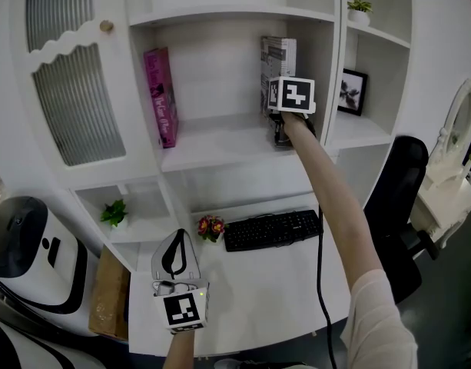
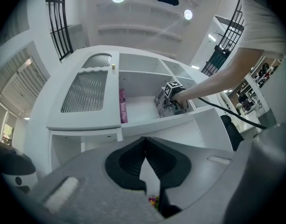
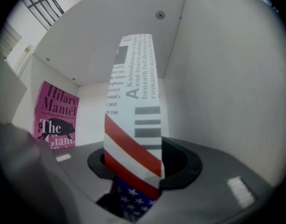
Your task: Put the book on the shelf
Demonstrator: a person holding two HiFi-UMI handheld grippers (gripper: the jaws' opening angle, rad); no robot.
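A book with newsprint text and a stars-and-stripes cover (image 1: pixel 277 66) stands upright at the right end of the middle shelf (image 1: pixel 220 141), close to the compartment's right wall. My right gripper (image 1: pixel 280 129) reaches level into that compartment. In the right gripper view the book (image 3: pixel 133 101) rises between the jaws of the right gripper (image 3: pixel 136 160), with thin dark gaps at both sides, so the jaws are open around it. My left gripper (image 1: pixel 176 242) hangs low over the desk, shut and empty; in its own view the left gripper (image 2: pixel 143 143) has its tips meeting.
A pink book (image 1: pixel 160 97) leans at the shelf's left end. On the desk lie a black keyboard (image 1: pixel 272 229) and small flowers (image 1: pixel 210 226). A cable (image 1: pixel 321 283) hangs from the right arm. A framed picture (image 1: pixel 351 91) and a black chair (image 1: pixel 400 198) are at right.
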